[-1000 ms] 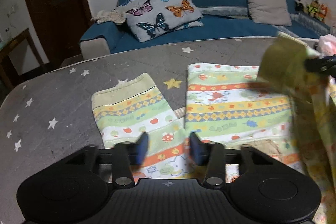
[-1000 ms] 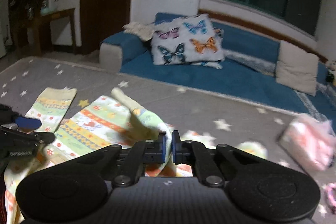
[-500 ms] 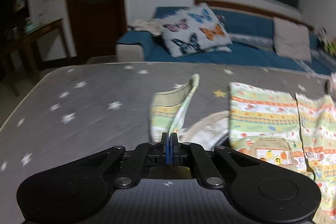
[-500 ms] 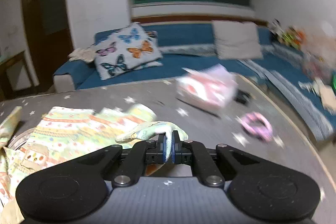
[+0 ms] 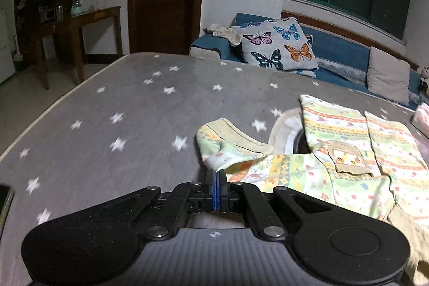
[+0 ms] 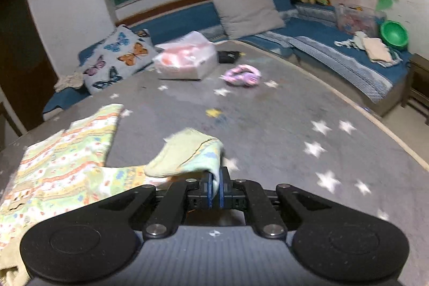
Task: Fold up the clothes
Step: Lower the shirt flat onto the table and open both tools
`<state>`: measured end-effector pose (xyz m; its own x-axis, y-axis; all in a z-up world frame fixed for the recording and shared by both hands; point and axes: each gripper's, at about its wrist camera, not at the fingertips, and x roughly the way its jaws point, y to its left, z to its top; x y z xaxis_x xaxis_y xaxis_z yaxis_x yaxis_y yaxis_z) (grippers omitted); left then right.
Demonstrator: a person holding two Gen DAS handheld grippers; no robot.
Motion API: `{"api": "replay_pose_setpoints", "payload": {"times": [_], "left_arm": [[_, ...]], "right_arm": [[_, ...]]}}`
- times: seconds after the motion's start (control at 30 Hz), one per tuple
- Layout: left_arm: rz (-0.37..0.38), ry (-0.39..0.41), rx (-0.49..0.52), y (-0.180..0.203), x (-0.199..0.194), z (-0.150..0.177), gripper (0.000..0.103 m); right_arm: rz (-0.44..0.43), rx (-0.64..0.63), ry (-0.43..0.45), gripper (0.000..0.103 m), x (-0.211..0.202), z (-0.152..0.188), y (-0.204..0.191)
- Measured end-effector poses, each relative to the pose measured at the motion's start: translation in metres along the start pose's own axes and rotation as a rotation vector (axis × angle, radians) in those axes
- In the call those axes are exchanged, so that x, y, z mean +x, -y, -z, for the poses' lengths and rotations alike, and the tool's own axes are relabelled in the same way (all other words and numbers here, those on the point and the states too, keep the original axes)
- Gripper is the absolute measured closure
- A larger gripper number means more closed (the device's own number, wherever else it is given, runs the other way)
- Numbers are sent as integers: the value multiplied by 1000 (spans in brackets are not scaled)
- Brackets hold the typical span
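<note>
A child's garment (image 5: 335, 149) with pastel green, yellow and orange bands lies on the grey star-patterned surface (image 5: 134, 103). My left gripper (image 5: 215, 180) is shut on its left sleeve (image 5: 228, 146), near the beige cuff. My right gripper (image 6: 214, 185) is shut on the right sleeve (image 6: 187, 154), whose cuff curls up above the surface. The garment body (image 6: 67, 157) spreads to the left in the right wrist view. A small beige pocket (image 5: 348, 158) shows on the front.
A pink-and-white packet (image 6: 185, 59), a dark small object (image 6: 228, 56) and a pink-purple ring (image 6: 242, 74) lie further back. A blue sofa (image 5: 343, 55) with a butterfly cushion (image 5: 278, 43) runs behind. A wooden side table (image 5: 80, 26) stands left. The surface edge (image 6: 375, 119) curves right.
My left gripper has closed on the left sleeve and drawn it outward to the left. My right gripper has carried the right sleeve out to the right, lower over the surface.
</note>
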<state>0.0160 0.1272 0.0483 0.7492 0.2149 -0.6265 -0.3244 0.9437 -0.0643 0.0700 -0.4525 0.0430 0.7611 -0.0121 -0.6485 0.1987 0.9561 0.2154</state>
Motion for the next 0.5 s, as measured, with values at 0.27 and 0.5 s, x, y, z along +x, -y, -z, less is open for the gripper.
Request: {"api": "replay_pose_setpoints", "payload": {"times": [0.27, 0.5], "left_arm": [[-26, -36, 31, -12, -18, 19, 89], [-31, 17, 108, 3, -22, 14, 44]], "right_arm": [[60, 1, -22, 62, -8, 16, 21], [75, -97, -8, 37, 6, 5, 1]]}}
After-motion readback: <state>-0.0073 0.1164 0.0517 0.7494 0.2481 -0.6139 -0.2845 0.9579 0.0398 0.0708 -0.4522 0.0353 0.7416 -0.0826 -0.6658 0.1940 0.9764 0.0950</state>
